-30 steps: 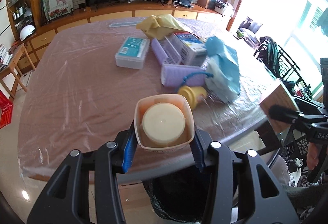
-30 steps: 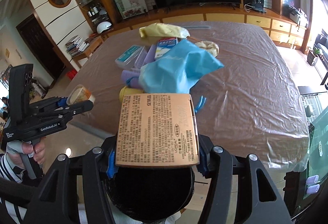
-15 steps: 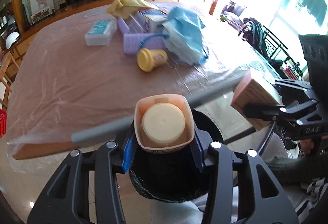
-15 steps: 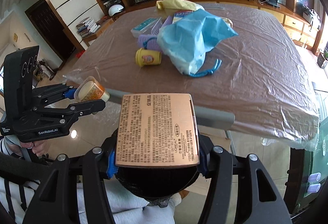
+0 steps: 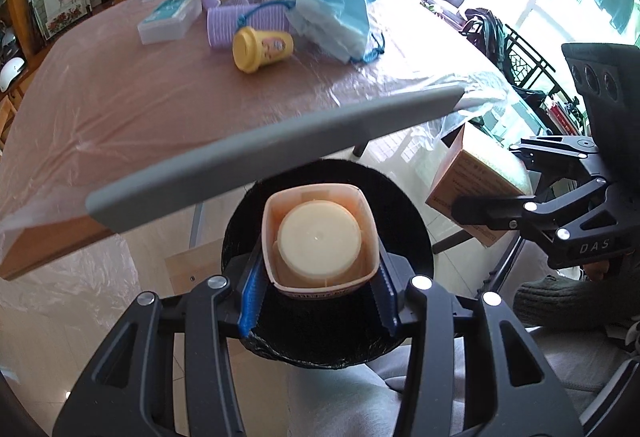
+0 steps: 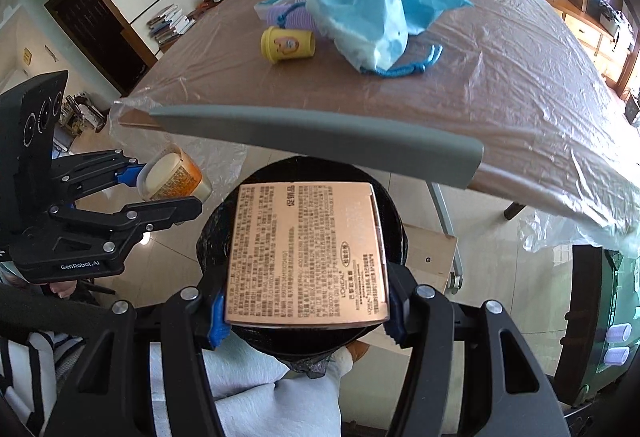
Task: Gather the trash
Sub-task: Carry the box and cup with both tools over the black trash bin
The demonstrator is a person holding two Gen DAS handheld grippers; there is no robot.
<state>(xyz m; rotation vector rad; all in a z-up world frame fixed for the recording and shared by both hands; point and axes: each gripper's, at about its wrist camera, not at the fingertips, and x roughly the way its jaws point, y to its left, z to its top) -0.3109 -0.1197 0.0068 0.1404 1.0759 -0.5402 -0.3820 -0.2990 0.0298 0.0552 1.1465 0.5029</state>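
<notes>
Left wrist view shows our left gripper [image 5: 320, 269] clamping the cup [image 5: 319, 237] above the bin [image 5: 404, 213]; our right gripper [image 6: 306, 311] clamps the box [image 6: 306, 257] there too. We should release each centred over the opening, one after the other.

The mouth of the black bin [image 5: 240, 237] is largely covered by the cup [image 5: 320, 237] gripped in the left tongs [image 5: 318, 287], and in the right wrist view by the carton [image 6: 306, 257] gripped in the right tongs [image 6: 308, 317]. The grey desk edge [image 5: 280, 153] is seen just beyond the bin's far rim, seemingly overhanging it. A desk leg [image 6: 442, 221] and a wooden board [image 6: 428, 257] are found beside the bin. On the desk, clutter is gathered at the far side: yellow cup [image 5: 262, 47], blue bag [image 5: 336, 13], purple basket [image 5: 244, 23]; the near plastic-covered surface is left bare.
</notes>
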